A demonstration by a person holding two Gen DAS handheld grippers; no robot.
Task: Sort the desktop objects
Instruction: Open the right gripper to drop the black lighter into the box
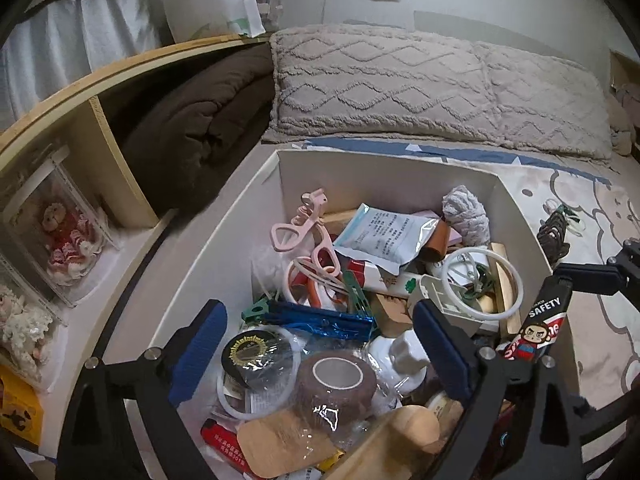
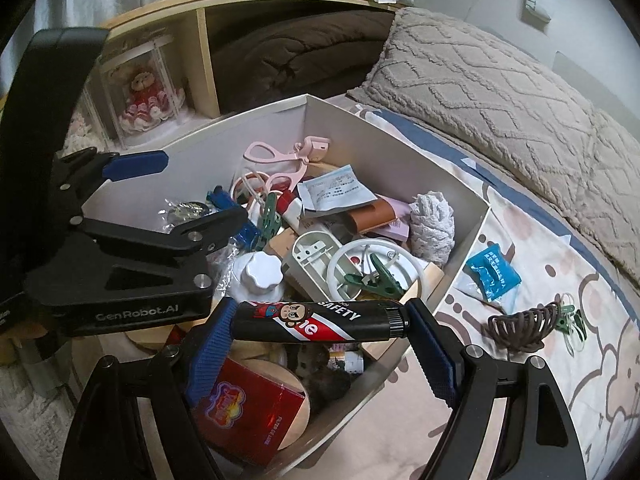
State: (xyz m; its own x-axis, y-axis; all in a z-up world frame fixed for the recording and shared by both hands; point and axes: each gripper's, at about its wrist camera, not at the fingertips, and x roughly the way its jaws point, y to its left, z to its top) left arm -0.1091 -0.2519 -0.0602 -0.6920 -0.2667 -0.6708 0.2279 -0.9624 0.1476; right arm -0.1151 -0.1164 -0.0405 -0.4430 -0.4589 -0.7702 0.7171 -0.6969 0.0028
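The right gripper was clamped end to end on a black cylindrical lighter, its blue ribbed pads pressing on each end; the lighter carried the word "SAFETY", a cartoon monkey and a red-and-white band, and was held level over the near corner of the white cardboard box. The left gripper hung released over the same box, its blue pads spread wide with nothing pressed between them; its black frame read "GenRobot.AI" in the right wrist view. Below it lay a brown roll of crepe bandage in clear wrap, a black round tin with a gold crest and a red lighter with white print. Further in were a pink plastic eyelash curler, a printed foil sachet, a white plastic ring and a grey fluffy cloth. Outside the box, on the cartoon-printed bed sheet, rested a brown claw hair clip, green pegs and a blue sachet. A tufted grey pillow lay beyond.
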